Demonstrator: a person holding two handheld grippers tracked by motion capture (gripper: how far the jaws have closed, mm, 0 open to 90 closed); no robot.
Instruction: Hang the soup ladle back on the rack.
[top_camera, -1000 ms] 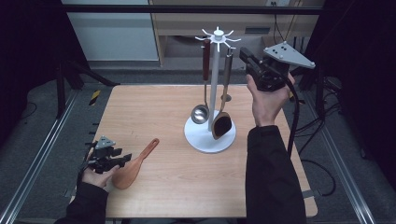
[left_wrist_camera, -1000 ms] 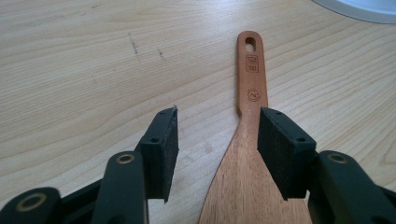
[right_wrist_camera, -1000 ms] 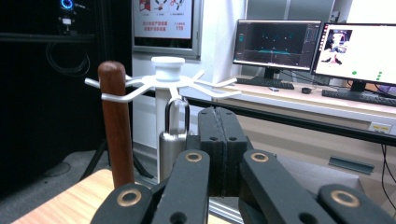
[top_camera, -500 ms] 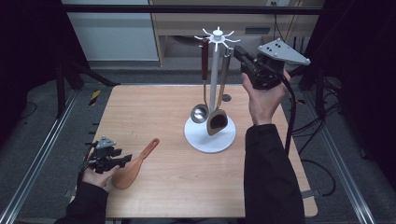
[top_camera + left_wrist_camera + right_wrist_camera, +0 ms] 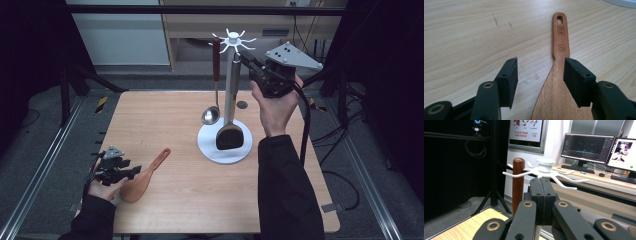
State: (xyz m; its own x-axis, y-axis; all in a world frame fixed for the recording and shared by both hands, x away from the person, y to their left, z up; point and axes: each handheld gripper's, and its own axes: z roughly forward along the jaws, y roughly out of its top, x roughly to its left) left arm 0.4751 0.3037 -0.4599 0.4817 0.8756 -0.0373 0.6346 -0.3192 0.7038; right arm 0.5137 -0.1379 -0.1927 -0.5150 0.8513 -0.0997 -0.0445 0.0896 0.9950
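A wooden spatula lies flat on the table at the front left. My left gripper rests by its blade. In the left gripper view the jaws stand open and have just been opening; the spatula lies under the right pad, untouched. My right gripper is raised at the white rack's hooked top, shut on the top of a black turner's steel handle. The turner hangs upright beside the rack's pole. A ladle with a red-brown handle hangs from a hook.
The rack's round white base stands right of the table's middle. A small dark disc lies behind it. Metal rails run along both table sides. In the right gripper view the rack's arms spread just beyond the jaws, with monitors farther back.
My right gripper has moved left to the rack's top. The turner has swung from tilted to upright beside the pole. The left hand has stayed put.
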